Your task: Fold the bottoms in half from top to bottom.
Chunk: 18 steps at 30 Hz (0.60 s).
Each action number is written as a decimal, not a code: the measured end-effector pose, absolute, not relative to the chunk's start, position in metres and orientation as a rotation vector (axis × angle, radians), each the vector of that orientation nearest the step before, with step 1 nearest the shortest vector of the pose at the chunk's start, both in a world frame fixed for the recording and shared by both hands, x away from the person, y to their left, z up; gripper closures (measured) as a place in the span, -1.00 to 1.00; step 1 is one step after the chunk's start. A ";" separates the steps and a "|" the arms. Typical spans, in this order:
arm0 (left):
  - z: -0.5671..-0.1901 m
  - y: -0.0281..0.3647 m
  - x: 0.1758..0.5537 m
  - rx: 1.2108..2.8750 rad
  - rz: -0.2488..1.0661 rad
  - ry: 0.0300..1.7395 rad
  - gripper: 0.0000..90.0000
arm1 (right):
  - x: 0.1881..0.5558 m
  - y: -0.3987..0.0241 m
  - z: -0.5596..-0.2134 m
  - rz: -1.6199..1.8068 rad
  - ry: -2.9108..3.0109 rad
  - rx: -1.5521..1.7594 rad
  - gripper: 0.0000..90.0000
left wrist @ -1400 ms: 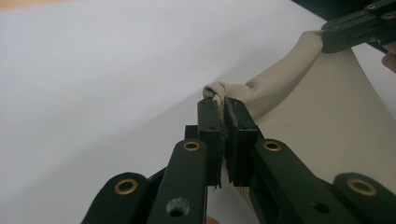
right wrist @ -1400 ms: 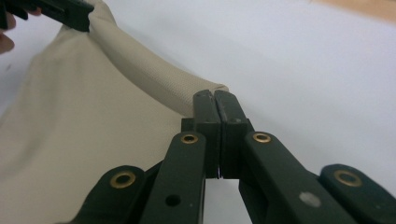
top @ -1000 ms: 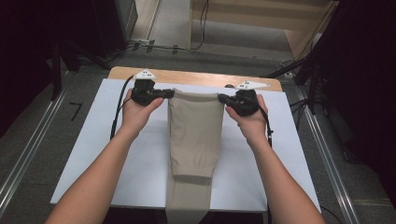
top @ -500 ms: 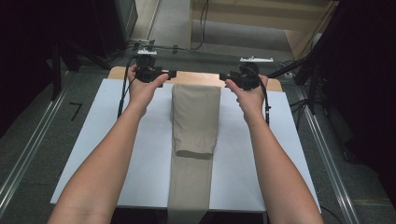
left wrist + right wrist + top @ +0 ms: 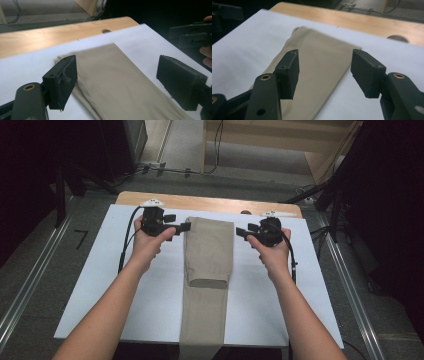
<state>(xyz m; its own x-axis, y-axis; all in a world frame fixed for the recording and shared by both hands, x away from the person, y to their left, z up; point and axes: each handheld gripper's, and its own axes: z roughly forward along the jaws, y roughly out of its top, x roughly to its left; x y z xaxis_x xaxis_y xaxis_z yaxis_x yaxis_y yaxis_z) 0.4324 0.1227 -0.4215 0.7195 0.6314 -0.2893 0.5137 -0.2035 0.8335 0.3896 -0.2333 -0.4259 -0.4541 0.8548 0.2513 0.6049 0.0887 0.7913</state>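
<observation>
The tan trousers (image 5: 207,270) lie in the middle of the white sheet (image 5: 115,285) on the desk (image 5: 200,202). The far part is folded back over itself, and the near part hangs off the near edge of the desk.

The fold could slip open, since nothing holds it down. The hanging part is heavy and could pull the trousers toward the near edge. If a hand-held gripper comes back in too low, it could bump the fold and make it crooked.

The left hand-held gripper (image 5: 186,226) is just left of the trousers, let go, with nothing in its jaws. The right hand-held gripper (image 5: 241,232) is just right of them, also let go.

One second ago both pinched the far edge of the trousers. Their jaws have just been opening, nothing is between them, and the fold lies flat.
</observation>
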 end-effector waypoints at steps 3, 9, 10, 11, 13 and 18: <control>-0.435 0.119 0.412 1.915 0.124 0.852 -0.51 | 0.367 -0.225 -0.437 1.296 2.146 1.406 -0.12; -0.456 0.117 0.381 1.947 0.127 0.885 -0.31 | 0.337 -0.217 -0.455 1.310 2.179 1.409 -0.04; -0.459 0.116 0.376 1.958 0.143 0.907 -0.23 | 0.332 -0.214 -0.459 1.306 2.185 1.407 -0.01; -0.463 0.115 0.370 1.956 0.136 0.902 -0.21 | 0.328 -0.212 -0.461 1.298 2.193 1.400 -0.01; -0.470 0.111 0.358 1.977 0.150 0.880 -0.20 | 0.321 -0.207 -0.467 1.280 2.204 1.395 0.01; -0.490 0.101 0.338 2.022 0.099 0.825 -0.18 | 0.304 -0.194 -0.484 1.272 2.248 1.360 0.03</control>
<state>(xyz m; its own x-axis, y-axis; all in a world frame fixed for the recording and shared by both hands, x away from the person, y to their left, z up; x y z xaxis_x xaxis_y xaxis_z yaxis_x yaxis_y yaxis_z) 0.3375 0.1010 -0.4895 0.7723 0.5873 -0.2421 0.5133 -0.3524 0.7826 0.3040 -0.1938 -0.4841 -0.5468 0.8046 0.2316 0.6128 0.1961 0.7655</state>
